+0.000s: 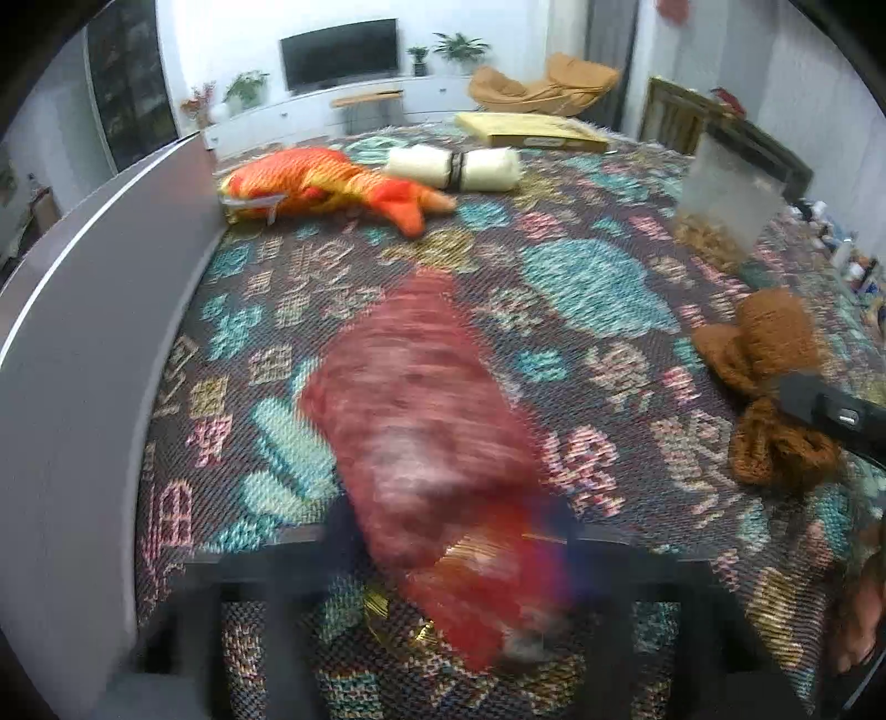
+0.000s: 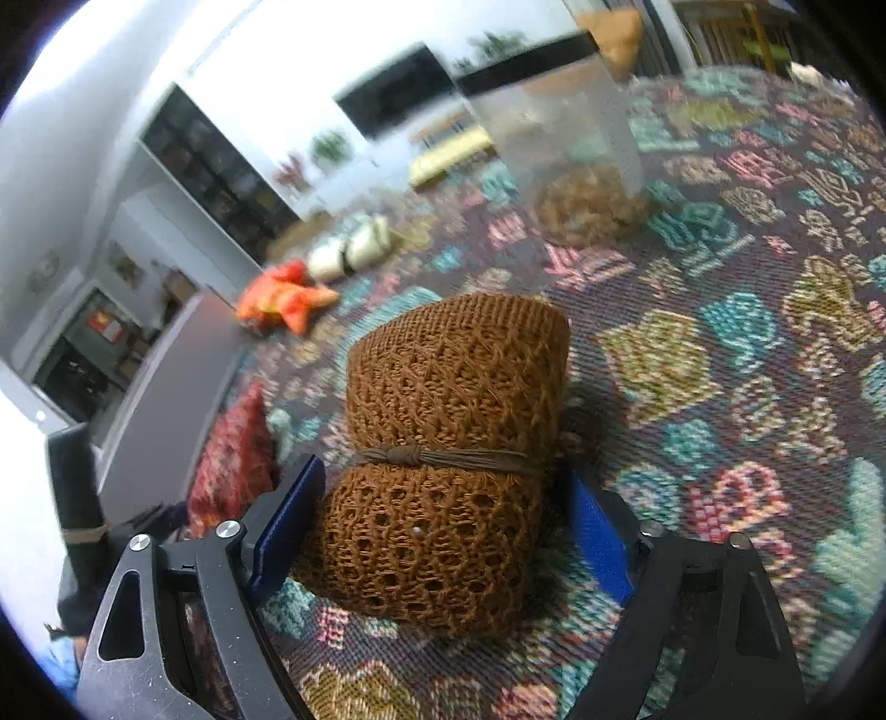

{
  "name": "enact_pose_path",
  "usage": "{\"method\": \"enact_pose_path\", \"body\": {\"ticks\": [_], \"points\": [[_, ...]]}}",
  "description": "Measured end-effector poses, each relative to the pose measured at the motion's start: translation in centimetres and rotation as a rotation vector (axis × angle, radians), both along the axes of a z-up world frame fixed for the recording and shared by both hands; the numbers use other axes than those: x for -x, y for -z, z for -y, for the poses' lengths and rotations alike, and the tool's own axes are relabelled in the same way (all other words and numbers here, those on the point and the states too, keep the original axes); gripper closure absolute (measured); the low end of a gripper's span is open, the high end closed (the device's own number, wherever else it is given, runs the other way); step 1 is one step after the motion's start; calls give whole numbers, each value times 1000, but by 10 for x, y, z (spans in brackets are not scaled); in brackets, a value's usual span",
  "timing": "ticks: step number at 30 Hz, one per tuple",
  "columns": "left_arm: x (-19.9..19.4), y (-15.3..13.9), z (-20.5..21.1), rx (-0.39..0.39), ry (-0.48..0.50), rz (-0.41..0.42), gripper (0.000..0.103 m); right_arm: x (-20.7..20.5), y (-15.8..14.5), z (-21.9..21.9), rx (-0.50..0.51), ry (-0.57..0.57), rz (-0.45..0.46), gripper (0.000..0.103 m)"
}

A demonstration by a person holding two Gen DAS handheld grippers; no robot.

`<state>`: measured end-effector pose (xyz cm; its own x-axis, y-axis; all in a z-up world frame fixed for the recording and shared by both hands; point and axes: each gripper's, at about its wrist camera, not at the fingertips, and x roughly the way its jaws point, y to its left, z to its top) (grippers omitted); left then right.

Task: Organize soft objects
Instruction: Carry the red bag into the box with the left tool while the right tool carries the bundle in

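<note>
Patterned woven cloth (image 1: 581,288) covered the table, a TV (image 1: 339,54) on the far wall. Left tongs (image 1: 459,581) had clamped shut on the red knitted roll (image 1: 421,432), blurred, lying near the front edge. Right tongs (image 2: 443,531) straddled the brown knitted roll (image 2: 454,399), blue pads (image 2: 293,515) against its sides, gripping it. Orange fish plush (image 1: 326,185) and cream roll (image 1: 454,169) lay far back, near a clear plastic bag (image 1: 731,194).
</note>
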<state>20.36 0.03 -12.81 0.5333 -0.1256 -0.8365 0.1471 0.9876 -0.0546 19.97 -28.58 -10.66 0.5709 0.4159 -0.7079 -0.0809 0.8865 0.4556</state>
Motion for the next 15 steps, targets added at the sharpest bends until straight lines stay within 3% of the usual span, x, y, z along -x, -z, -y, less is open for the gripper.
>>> {"method": "enact_pose_path", "body": {"ticks": [1,4,7,8,10,12,15], "points": [[0,-5,-5,57,2,-9,77,1,-8,-3,28,-12,12,37],[16,-30,-24,196,-25,2,77,14,-45,-21,109,-67,90,37],[47,-71,-47,353,-28,43,77,29,-88,-46,84,-121,170,37],[56,-84,-55,373,-28,63,77,34,-105,-60,66,-148,199,37],[76,-112,-78,380,-37,122,77,42,-133,-90,33,-207,241,37],[96,-138,-114,322,-80,190,77,50,-163,-140,-8,-305,278,37],[116,-156,-181,220,-201,219,76,62,-179,-211,-38,-445,286,36]]}}
